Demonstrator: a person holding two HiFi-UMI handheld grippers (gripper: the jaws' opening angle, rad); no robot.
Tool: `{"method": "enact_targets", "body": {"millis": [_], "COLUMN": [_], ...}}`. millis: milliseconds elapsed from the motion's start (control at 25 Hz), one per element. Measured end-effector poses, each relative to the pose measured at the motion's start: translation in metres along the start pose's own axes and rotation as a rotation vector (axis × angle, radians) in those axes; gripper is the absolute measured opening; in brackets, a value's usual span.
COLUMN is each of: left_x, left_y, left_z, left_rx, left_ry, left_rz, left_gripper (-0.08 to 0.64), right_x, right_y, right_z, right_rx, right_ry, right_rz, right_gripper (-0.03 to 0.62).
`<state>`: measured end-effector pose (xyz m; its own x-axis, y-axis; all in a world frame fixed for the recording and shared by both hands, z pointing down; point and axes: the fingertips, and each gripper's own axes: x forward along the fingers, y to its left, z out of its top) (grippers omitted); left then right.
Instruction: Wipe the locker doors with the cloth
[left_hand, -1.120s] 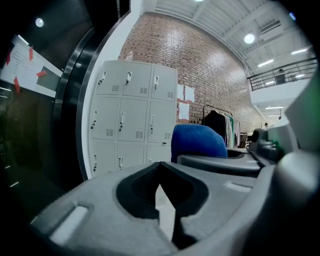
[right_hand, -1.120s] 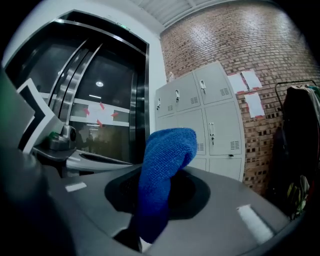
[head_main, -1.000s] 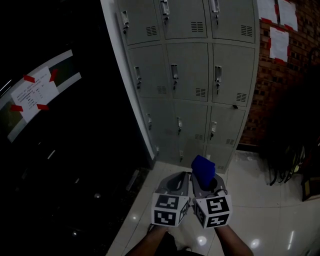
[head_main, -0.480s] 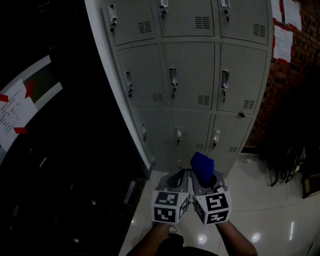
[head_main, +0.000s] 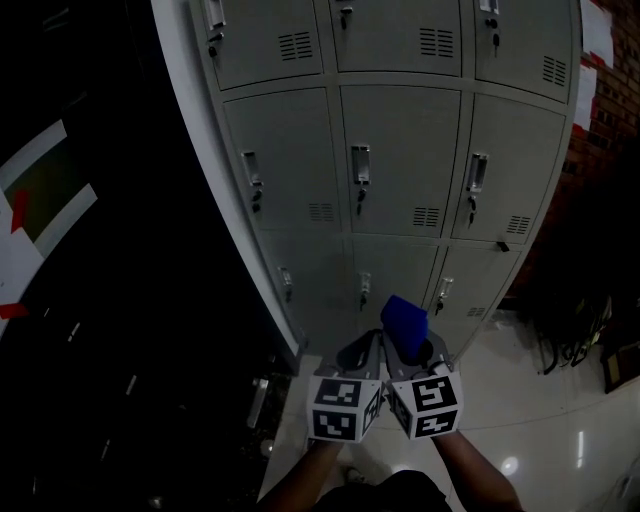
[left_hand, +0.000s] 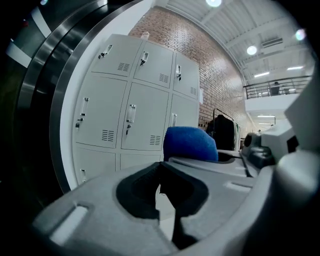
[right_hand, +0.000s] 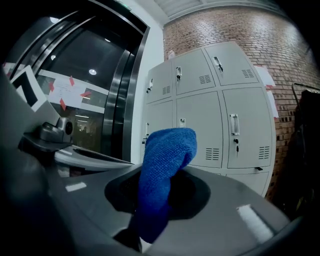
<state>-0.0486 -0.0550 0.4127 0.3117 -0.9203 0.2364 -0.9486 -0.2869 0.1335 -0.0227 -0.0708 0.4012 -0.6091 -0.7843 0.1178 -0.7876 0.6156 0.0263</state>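
Observation:
A bank of grey lockers (head_main: 400, 170) stands ahead, its doors (right_hand: 205, 130) in three columns with handles and vents. My right gripper (head_main: 408, 352) is shut on a blue cloth (head_main: 404, 328), which sticks up out of its jaws (right_hand: 165, 165) in the right gripper view. My left gripper (head_main: 362, 355) sits right beside it on the left, jaws shut with nothing between them. In the left gripper view the cloth (left_hand: 190, 144) shows just right of that gripper (left_hand: 165, 200). Both grippers hang short of the lockers, apart from the doors.
A dark glass wall with a steel frame (head_main: 90, 300) runs along the left of the lockers. A brick wall (head_main: 605, 110) with taped papers stands on the right. Dark cables or bags (head_main: 575, 310) hang at the right over the glossy tiled floor (head_main: 540, 440).
The view has closed in on the lockers and tilted; the doors look larger and lower rows sit nearer. Both grippers keep their pose, the cloth still held.

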Motion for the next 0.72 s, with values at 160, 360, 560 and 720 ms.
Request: {"method": "enact_targets", "body": {"millis": [160,360,560,720], "left_x": [0.02,0.053,0.092,0.125], "left_y": [0.022,0.05,0.084,0.107], "left_z": [0.003,0.011,0.035,0.05], "left_rx": [-0.011,-0.024,-0.015,-0.012], "left_ry": [0.005,0.002,-0.032,-0.029], "left_rz": [-0.001,0.031,0.103,0.16], "left_gripper": [0.003,0.003,0.003,0.003], "right_x": [0.034,0.084,0.147,0.193], "right_y": [-0.008,-0.025,-0.044,-0.06], "right_z": [0.006,0.01,0.026,0.036], "right_rx": [-0.008,0.002,-0.035,-0.041], "right_ry": [-0.038,-0.07,-0.123,-0.169], "right_rz": [-0.005,0.022,0.069,0.109], "right_gripper": [0.094,0.092,0.091,0.091]}}
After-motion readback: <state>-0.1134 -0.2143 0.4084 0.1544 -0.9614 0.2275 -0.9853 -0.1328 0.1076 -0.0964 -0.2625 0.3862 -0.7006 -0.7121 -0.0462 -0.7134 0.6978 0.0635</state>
